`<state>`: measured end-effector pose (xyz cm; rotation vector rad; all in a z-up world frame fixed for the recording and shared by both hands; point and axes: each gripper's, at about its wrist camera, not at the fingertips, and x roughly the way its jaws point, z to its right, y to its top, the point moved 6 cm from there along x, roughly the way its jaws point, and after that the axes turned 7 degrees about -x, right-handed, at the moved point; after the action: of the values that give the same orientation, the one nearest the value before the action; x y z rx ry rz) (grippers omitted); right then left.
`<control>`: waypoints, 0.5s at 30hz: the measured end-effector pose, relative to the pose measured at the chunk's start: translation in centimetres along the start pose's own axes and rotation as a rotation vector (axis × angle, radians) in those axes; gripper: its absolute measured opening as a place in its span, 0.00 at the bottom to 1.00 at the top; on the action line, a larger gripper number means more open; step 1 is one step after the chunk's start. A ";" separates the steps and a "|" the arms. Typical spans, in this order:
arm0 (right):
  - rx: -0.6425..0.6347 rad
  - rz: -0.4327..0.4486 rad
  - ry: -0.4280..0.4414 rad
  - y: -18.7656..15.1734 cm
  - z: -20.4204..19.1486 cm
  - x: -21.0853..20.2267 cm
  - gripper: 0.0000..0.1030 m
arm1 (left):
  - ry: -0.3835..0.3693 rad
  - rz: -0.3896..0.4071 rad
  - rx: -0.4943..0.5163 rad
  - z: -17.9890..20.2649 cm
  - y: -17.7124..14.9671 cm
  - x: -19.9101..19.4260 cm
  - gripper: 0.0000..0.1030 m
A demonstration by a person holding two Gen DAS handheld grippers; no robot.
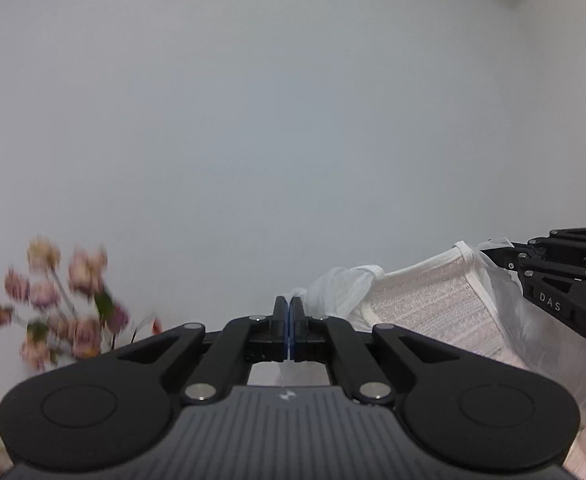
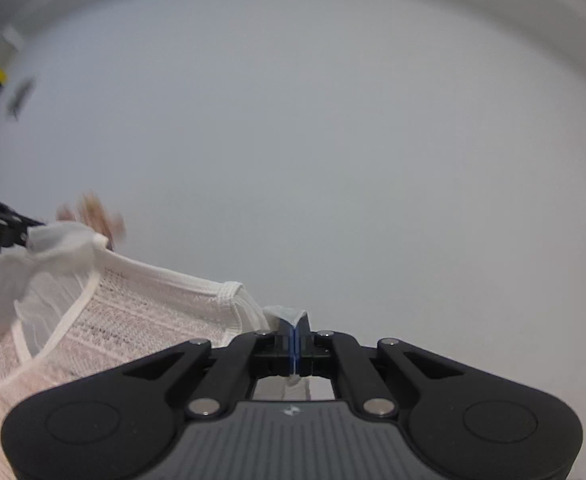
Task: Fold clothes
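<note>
Closest in, the left tongs [image 1: 289, 312] are pressed together, pinching a bunch of thin white cloth at one upper corner of the garment [image 1: 433, 300]. The right tongs [image 2: 295, 328] are pressed together too, nipping a white fold at the other corner. Between the two, the pale pink knitted garment hangs stretched in the air, its white-trimmed top edge running from one pair to the other and the body dropping below. Beyond, blurred pink flowers [image 1: 65, 304] stand to the left against a plain white wall [image 1: 273, 120]
</note>
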<state>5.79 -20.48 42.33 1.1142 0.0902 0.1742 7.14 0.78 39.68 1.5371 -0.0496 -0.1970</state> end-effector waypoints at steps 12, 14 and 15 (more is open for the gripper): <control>0.025 -0.687 0.292 -27.9 -8.8 15.1 0.43 | 0.103 -0.492 0.243 -3.2 -32.2 9.3 0.58; 0.051 -0.698 0.392 -30.2 -11.9 8.9 0.44 | 0.048 -0.529 0.166 -2.5 -36.1 5.7 0.59; 0.058 -0.710 0.423 -31.3 -13.6 6.4 0.45 | 0.028 -0.544 0.115 -2.1 -37.7 4.0 0.66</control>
<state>12.90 -20.67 8.34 1.0279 0.8588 -0.2339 7.74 1.44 1.74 1.6413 0.3892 -0.6116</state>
